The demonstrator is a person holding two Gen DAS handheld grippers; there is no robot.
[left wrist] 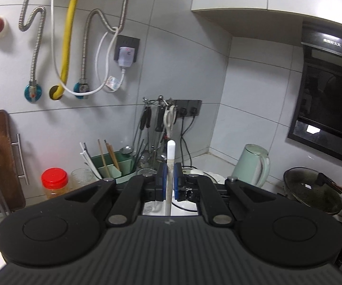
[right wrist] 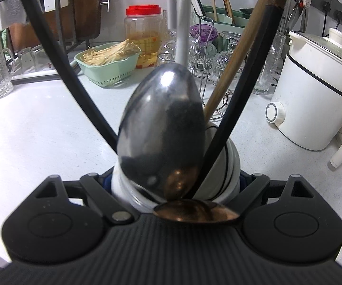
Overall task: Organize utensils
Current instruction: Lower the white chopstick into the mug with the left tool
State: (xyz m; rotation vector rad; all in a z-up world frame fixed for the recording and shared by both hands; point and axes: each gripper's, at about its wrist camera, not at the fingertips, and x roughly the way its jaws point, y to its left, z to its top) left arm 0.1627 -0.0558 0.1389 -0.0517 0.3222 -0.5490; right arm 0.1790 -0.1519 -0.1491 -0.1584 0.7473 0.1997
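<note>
My left gripper (left wrist: 170, 178) is shut on a white utensil handle (left wrist: 171, 156) that stands upright between its blue pads, raised above the counter. My right gripper (right wrist: 175, 180) is shut on a white cup with black stripes (right wrist: 227, 163) that holds utensils: a steel spoon (right wrist: 163, 128) with its bowl up, a wooden-handled utensil (right wrist: 237, 54), and black handles (right wrist: 251, 76). A green utensil caddy (left wrist: 121, 163) with chopsticks stands against the back wall.
A hanging rack of ladles and scissors (left wrist: 161, 118) is behind the caddy. A green kettle (left wrist: 251, 163) and lidded wok (left wrist: 313, 190) sit right. A red-lidded jar (right wrist: 143, 30), green basket of mushrooms (right wrist: 106, 64), glasses (right wrist: 204, 49) and white cooker (right wrist: 318, 83) crowd the counter.
</note>
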